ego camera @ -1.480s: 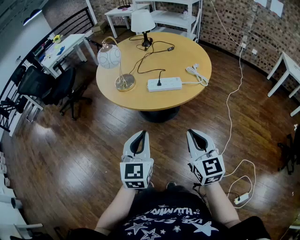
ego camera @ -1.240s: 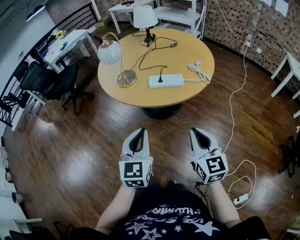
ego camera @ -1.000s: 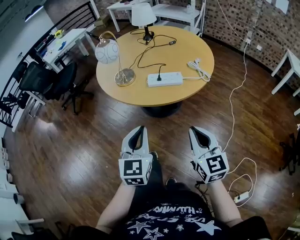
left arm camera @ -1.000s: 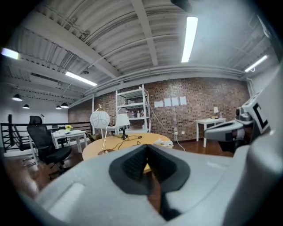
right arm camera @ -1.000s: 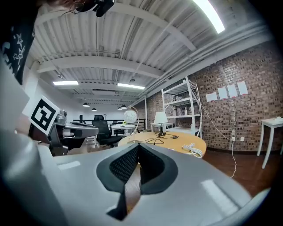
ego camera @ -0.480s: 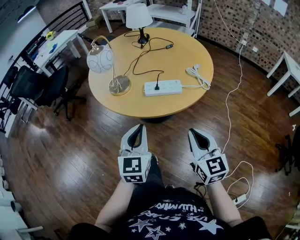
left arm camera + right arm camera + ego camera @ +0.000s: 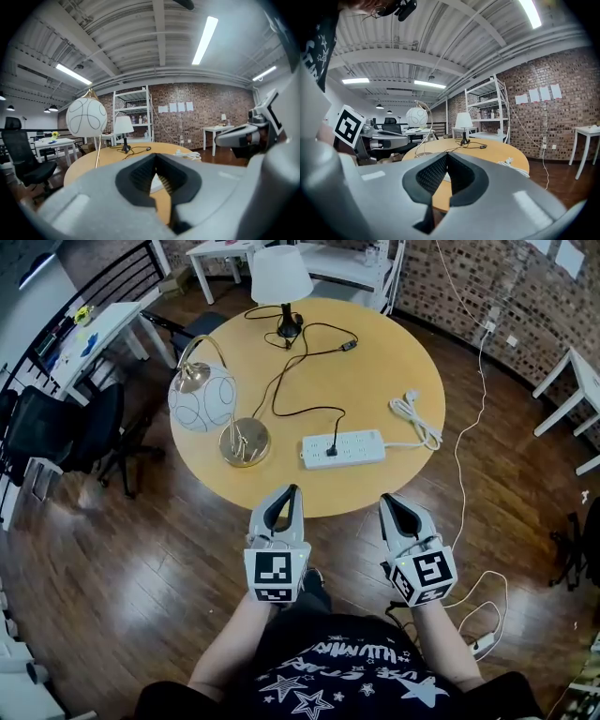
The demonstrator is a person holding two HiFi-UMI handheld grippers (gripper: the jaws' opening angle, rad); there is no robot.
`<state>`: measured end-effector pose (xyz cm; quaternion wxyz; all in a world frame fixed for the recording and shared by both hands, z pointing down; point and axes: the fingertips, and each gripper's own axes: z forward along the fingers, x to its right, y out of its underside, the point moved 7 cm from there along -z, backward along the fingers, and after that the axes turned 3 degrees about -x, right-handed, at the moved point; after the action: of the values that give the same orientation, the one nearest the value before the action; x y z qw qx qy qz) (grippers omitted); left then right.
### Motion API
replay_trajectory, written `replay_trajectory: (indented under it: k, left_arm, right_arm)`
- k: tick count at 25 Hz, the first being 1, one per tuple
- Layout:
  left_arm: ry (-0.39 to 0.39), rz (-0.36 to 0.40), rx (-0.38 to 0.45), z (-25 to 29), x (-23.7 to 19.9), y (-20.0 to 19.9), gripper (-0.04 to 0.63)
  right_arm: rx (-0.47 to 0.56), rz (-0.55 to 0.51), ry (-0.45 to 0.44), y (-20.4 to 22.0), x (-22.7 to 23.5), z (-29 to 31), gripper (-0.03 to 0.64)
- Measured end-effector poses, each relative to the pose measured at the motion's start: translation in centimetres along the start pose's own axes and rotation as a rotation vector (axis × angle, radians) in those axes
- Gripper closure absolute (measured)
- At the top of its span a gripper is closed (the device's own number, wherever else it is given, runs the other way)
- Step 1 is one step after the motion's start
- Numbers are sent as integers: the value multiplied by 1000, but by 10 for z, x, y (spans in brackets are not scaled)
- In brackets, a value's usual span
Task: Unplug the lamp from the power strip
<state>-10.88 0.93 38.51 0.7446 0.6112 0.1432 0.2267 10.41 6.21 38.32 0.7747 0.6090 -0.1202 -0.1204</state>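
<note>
On the round wooden table (image 7: 394, 362) lies a white power strip (image 7: 343, 448) with one black plug (image 7: 331, 450) in it. The plug's black cord (image 7: 281, 381) winds back toward a white-shade lamp (image 7: 281, 277). A globe lamp (image 7: 202, 399) on a brass base stands at the table's left. Both grippers hover side by side just short of the table's near edge. The left gripper (image 7: 292, 491) and the right gripper (image 7: 385, 500) are shut and hold nothing. The left gripper view shows the left gripper (image 7: 155, 155) aimed across the table, with the globe lamp (image 7: 86, 117) ahead on the left. The right gripper (image 7: 446, 153) faces the white-shade lamp (image 7: 463, 121).
A coiled white cord (image 7: 417, 418) lies at the strip's right end. A black office chair (image 7: 56, 423) and a white desk (image 7: 94, 324) stand to the left, and another white table (image 7: 572, 381) to the right. A second power strip (image 7: 483, 643) and a white cable lie on the floor.
The table has come much nearer in the head view as the person walked toward it. Both grippers stayed shut, side by side, and now reach its near edge.
</note>
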Motion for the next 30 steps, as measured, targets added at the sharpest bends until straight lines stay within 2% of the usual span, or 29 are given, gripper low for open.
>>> replay_trajectory:
  k: [8,16,20,25,30]
  left_arm:
    - [108,12,-18,54,-24,10,594]
    - [134,7,-74,98,-30,34,594]
    - [123,-17,-104,116,-32,45,594]
    - [95,-12,-135,137,-32,54,594]
    - [75,-2,-206,157,-29,72,594]
  right_arm:
    - [-46,1,46,2,-2,63,607]
    - [-117,12,53,17,8,92,607]
    - [-146,2,15,26,16,111,607]
    - [-179,-5,-50,39,31,133,607]
    - [-201,-21,-127,53,39,157,607]
